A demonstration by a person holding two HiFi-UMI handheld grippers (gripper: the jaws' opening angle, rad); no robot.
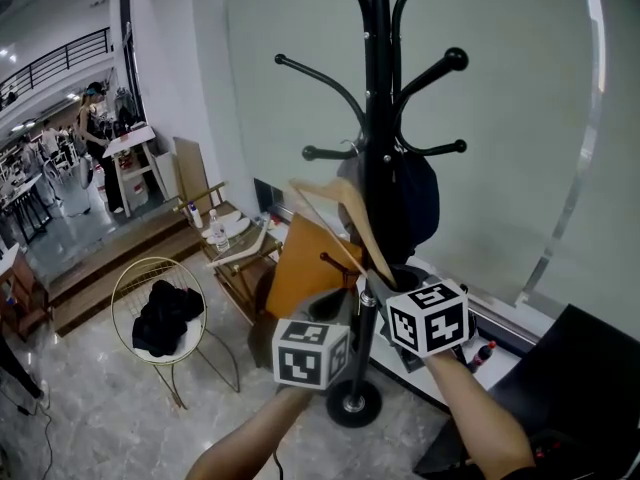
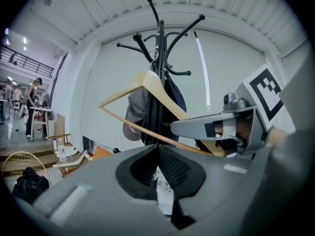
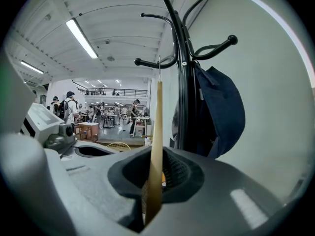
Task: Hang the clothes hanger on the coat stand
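A wooden clothes hanger (image 1: 338, 216) is in my right gripper (image 1: 383, 273), which is shut on its lower end. In the right gripper view the hanger (image 3: 156, 132) rises edge-on from the jaws of that gripper (image 3: 156, 177). Its metal hook (image 3: 159, 68) reaches up beside a low arm of the black coat stand (image 3: 184, 82). The stand (image 1: 378, 118) is straight ahead, close behind the hanger. My left gripper (image 1: 335, 308) hangs just left of the right one, apart from the hanger (image 2: 147, 82). The left gripper's (image 2: 157, 154) pads meet with nothing between them.
A dark blue bag (image 3: 224, 107) and a grey cap (image 2: 135, 119) hang on the stand. Its round base (image 1: 352, 404) is on the floor below my hands. A gold wire chair (image 1: 130, 278) with black cloth, a wooden chair (image 1: 245, 258) and an orange board (image 1: 300, 268) stand left.
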